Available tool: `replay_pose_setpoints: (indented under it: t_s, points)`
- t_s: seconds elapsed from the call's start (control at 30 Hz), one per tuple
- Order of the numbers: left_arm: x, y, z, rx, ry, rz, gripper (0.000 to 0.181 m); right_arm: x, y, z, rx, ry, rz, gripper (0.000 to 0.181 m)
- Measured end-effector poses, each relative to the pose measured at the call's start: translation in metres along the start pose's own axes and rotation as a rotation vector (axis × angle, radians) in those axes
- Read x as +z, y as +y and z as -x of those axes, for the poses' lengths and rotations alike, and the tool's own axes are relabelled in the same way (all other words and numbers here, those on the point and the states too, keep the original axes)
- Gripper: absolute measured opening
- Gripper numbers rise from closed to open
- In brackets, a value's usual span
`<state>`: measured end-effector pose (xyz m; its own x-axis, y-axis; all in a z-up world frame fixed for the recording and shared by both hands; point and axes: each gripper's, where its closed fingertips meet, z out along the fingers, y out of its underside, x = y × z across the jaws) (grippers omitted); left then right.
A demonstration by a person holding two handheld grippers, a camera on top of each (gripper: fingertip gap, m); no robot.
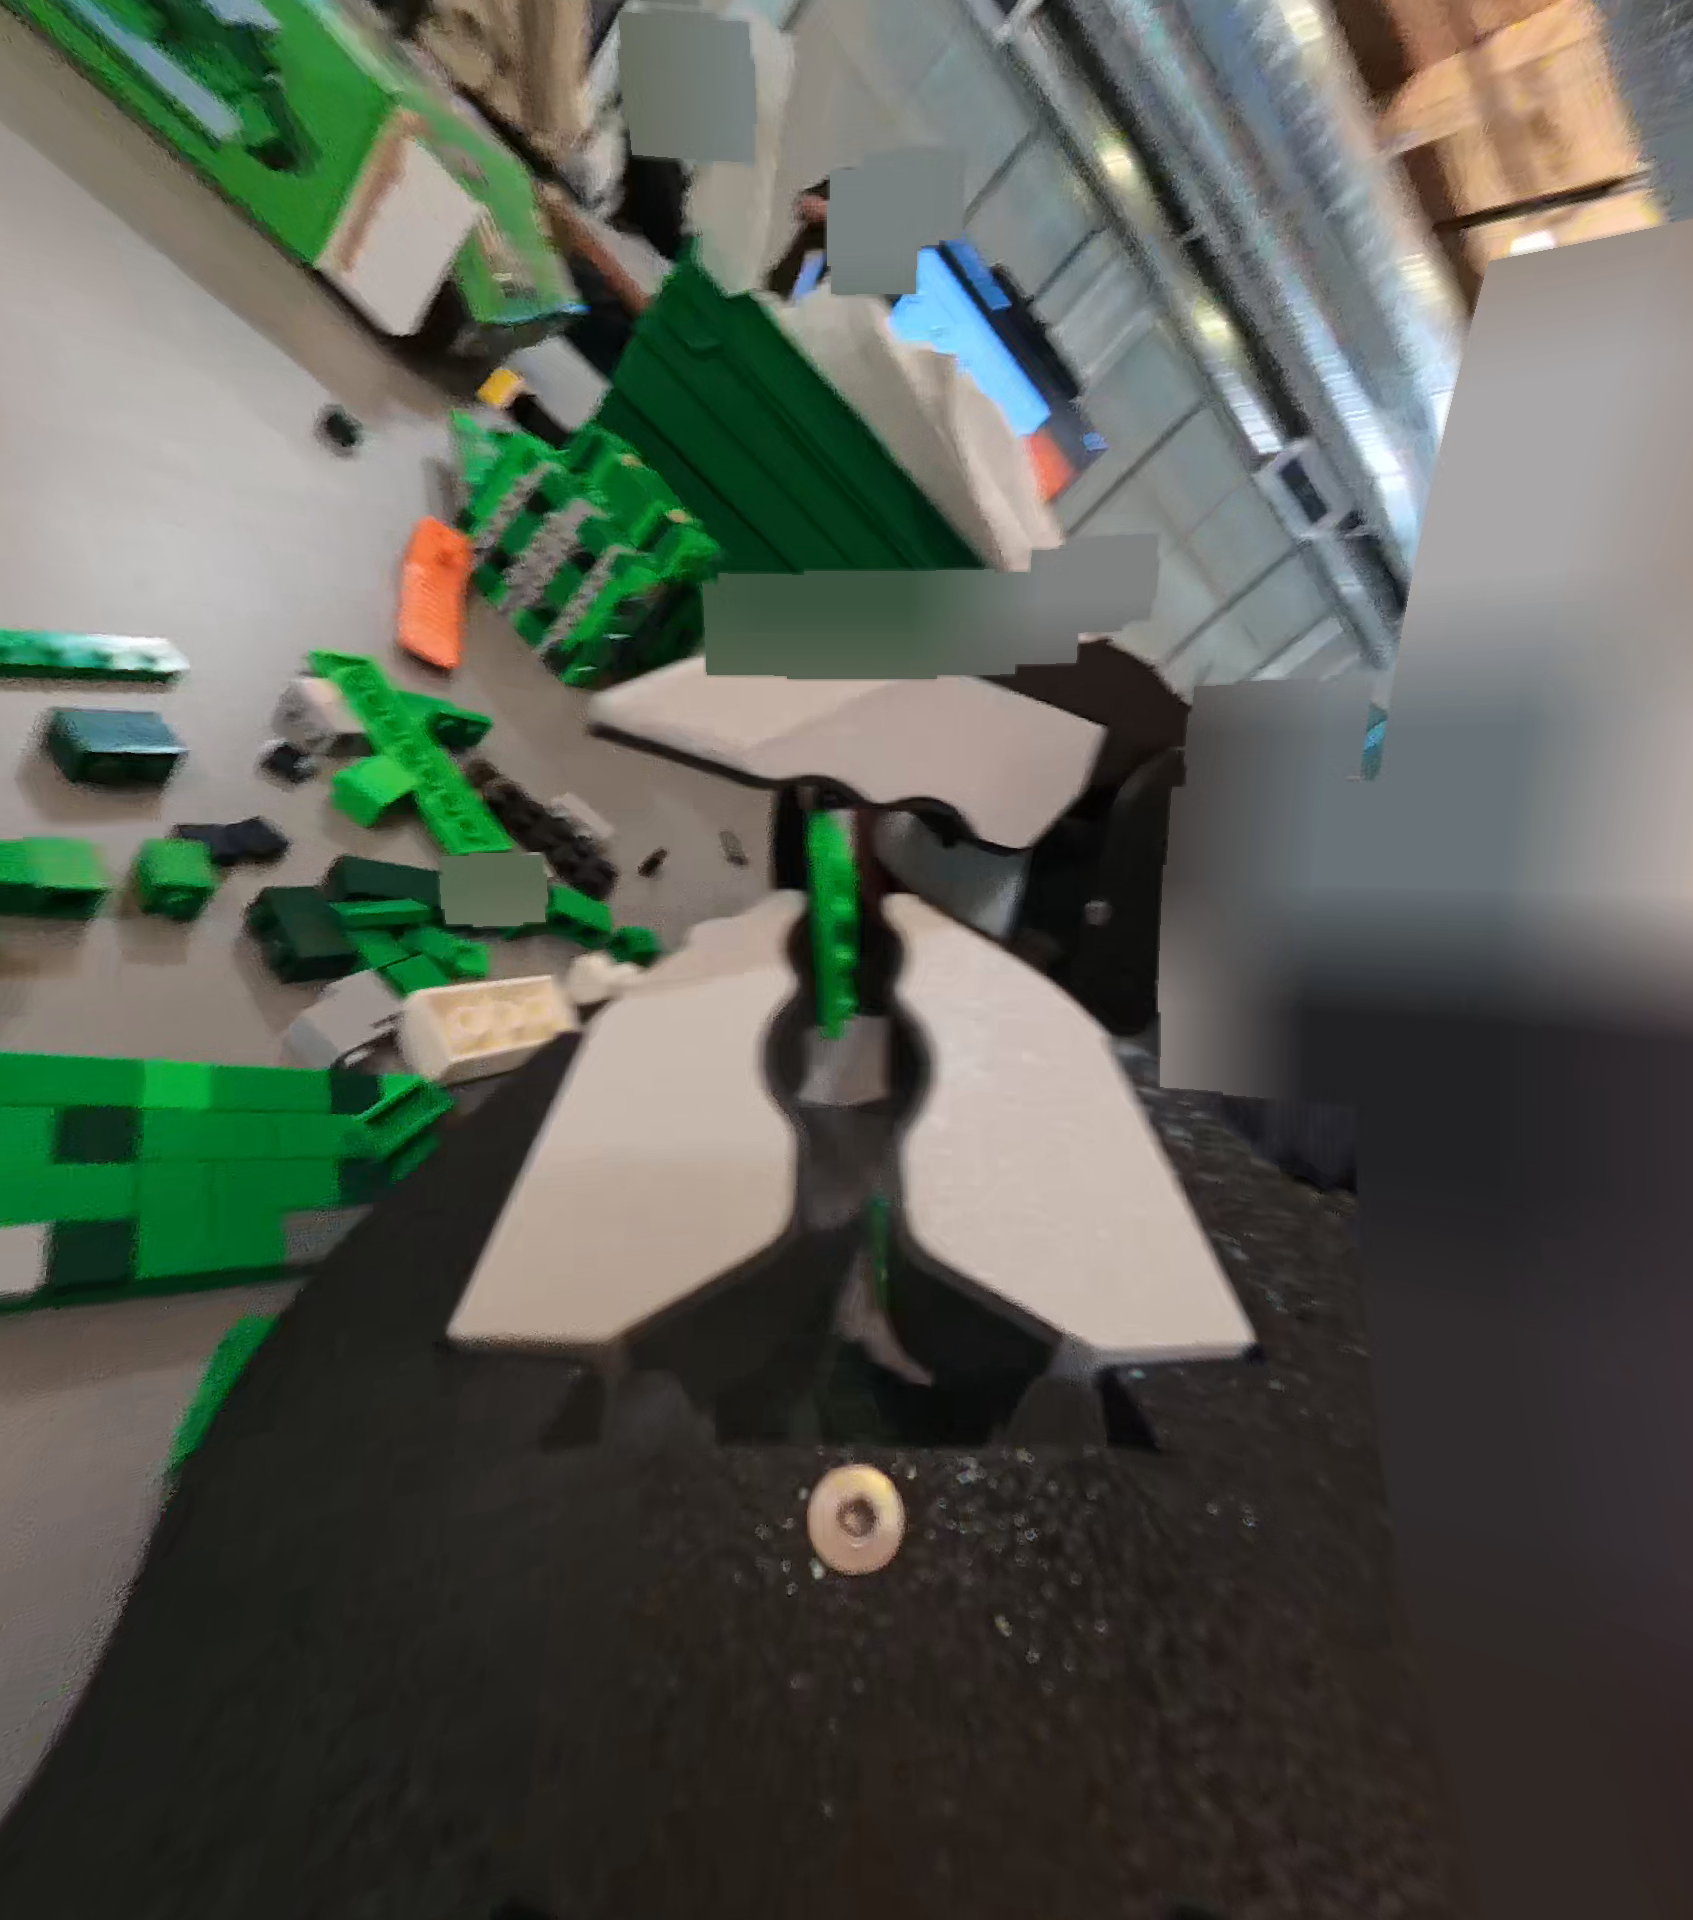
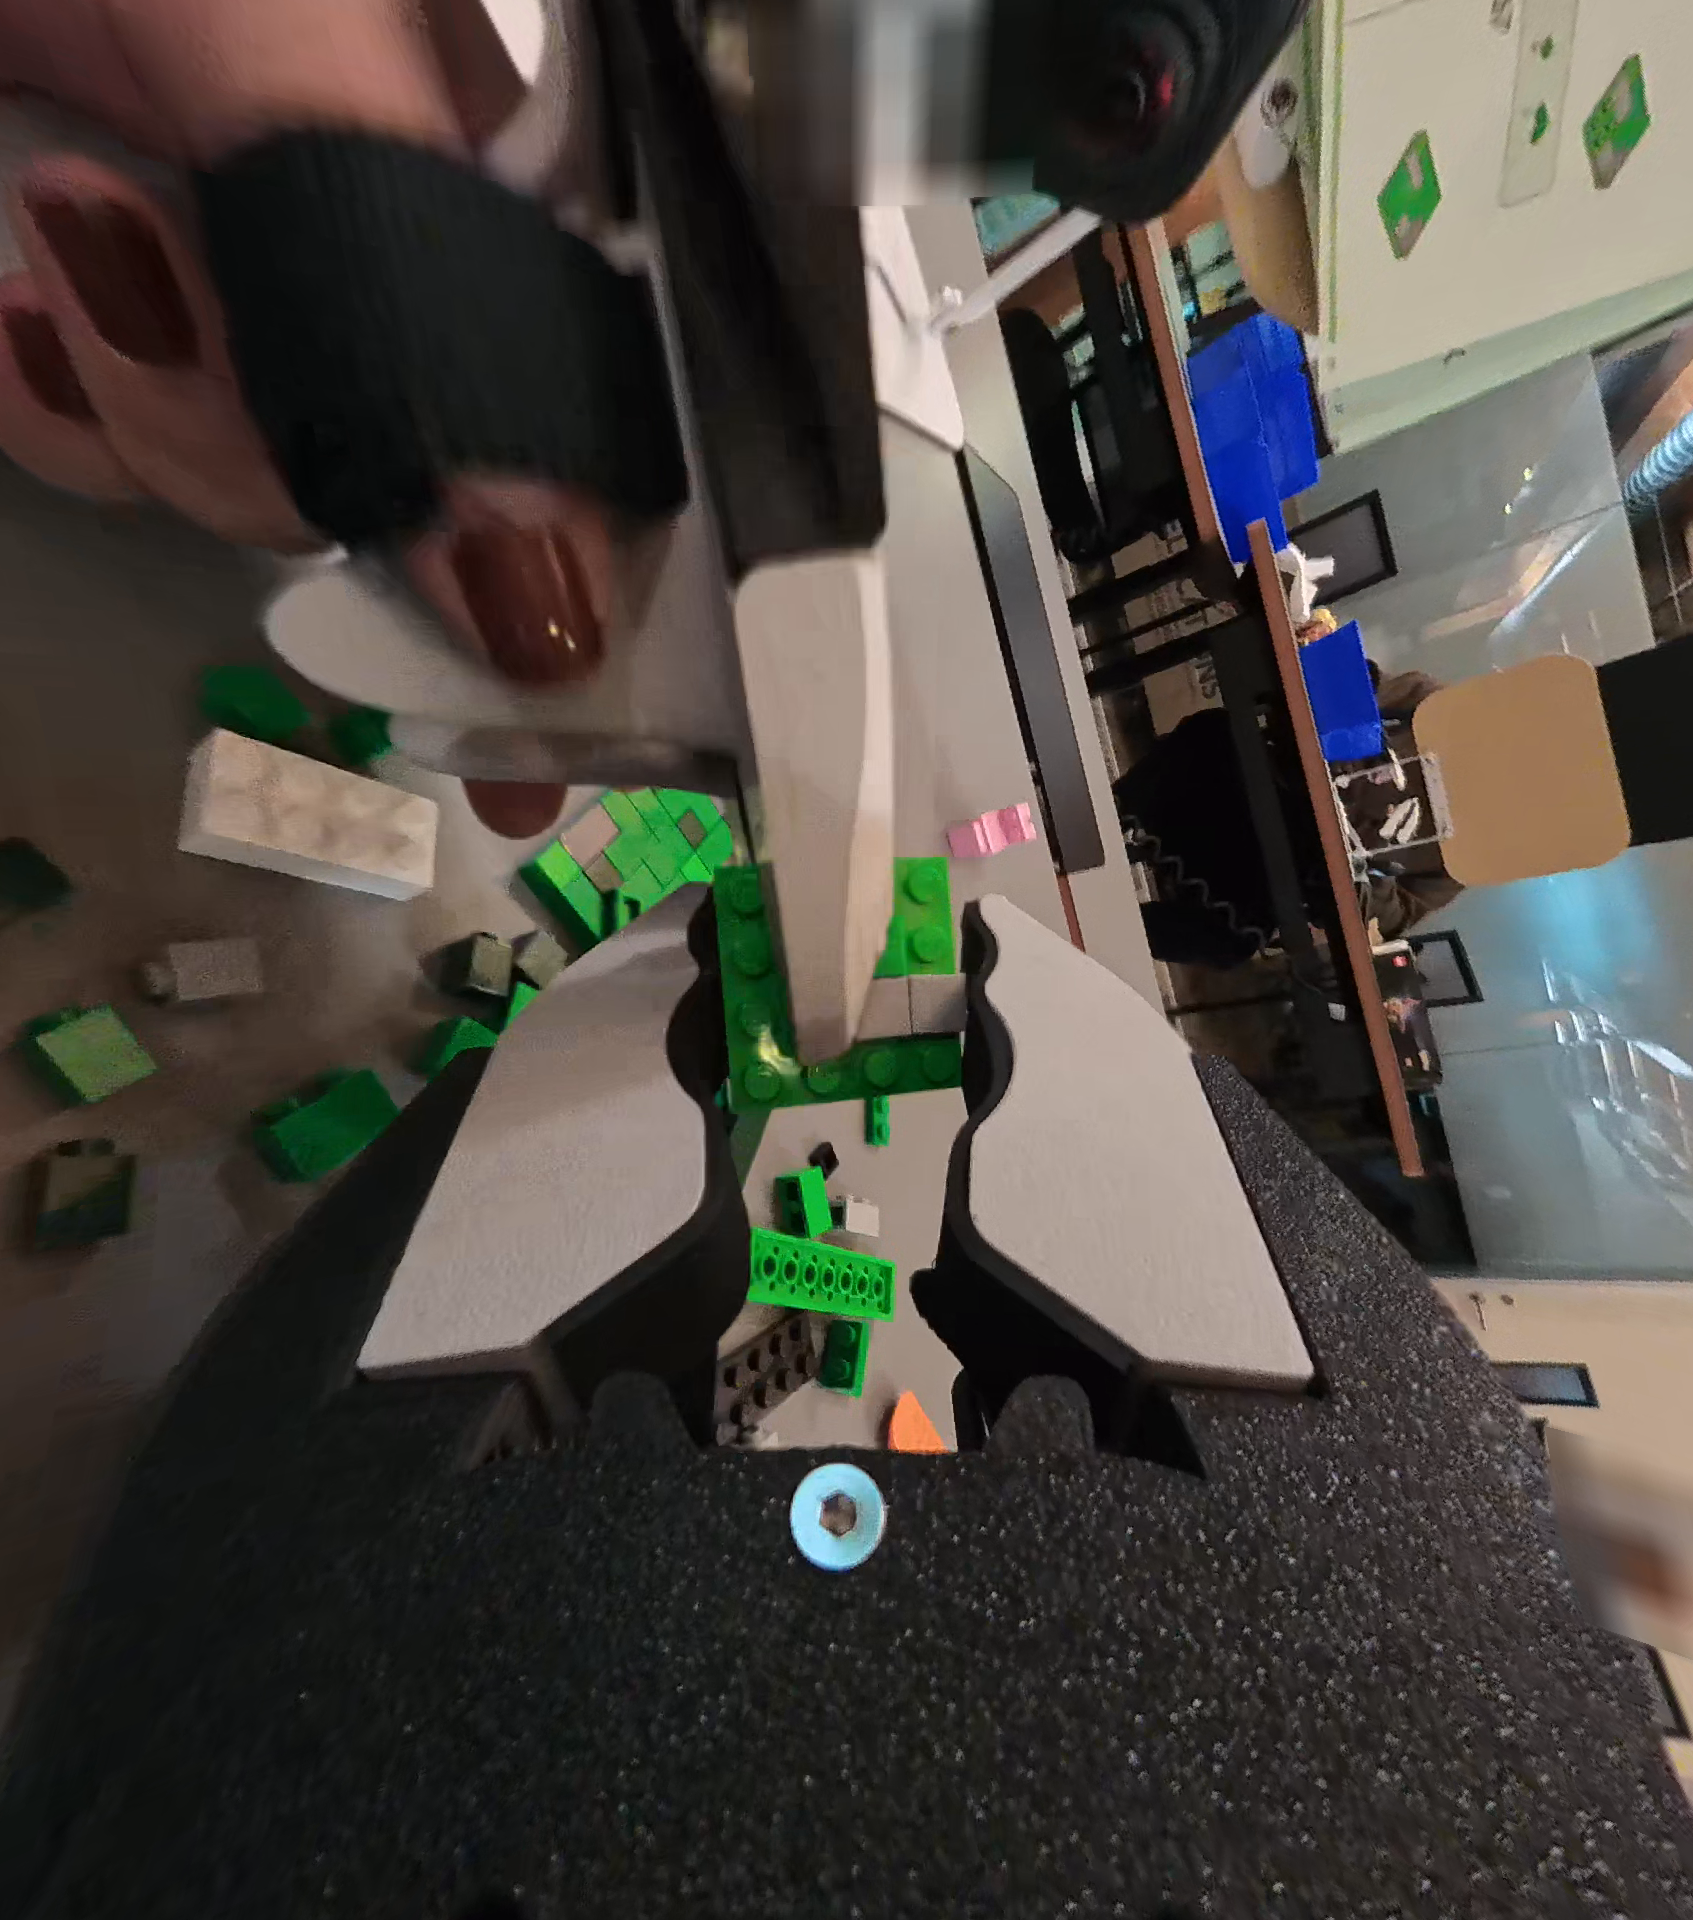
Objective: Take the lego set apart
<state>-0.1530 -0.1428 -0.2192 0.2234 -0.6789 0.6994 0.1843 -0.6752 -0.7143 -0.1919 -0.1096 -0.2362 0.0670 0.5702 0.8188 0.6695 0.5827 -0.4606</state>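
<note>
Lego piece first: a flat bright-green studded plate point(image 1: 831, 925) stood on edge, pinched between the closed white fingers of our left gripper point(image 1: 837, 935), raised above the grey tabletop point(image 1: 94, 416). In the right wrist view our right gripper point(image 2: 837, 997) hung wide apart with nothing gripped, its jaws flanking the same plate point(image 2: 754, 987), whose long axis ran along the fingers. We judged the right gripper nearer the free edge. Beyond, loose green bricks point(image 2: 821, 1273) and a white brick point(image 2: 307, 816) lay scattered.
</note>
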Motion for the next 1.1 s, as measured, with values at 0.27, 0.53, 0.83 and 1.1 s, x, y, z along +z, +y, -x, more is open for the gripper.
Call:
replay_pose_setpoints:
  t_s: [0.27,0.53,0.83,1.1]
  points:
    - [0.0,0.003,0.0,0.018,-0.039,0.026,0.006,0.004,0.005,0.002,0.01,-0.006,0.037,0.038]
    - [-0.001,0.003,0.004,-0.008,-0.077,0.013,0.006,0.007,0.008,-0.002,-0.098,0.068,0.098,0.038]
    - [-0.01,-0.004,0.023,-0.173,-0.103,-0.091,0.005,0.014,0.012,-0.018,-0.495,0.38,0.22,0.021]
    - [-0.011,-0.004,0.033,-0.092,-0.203,-0.064,0.005,0.023,0.018,-0.004,-0.266,0.2,0.154,0.035]
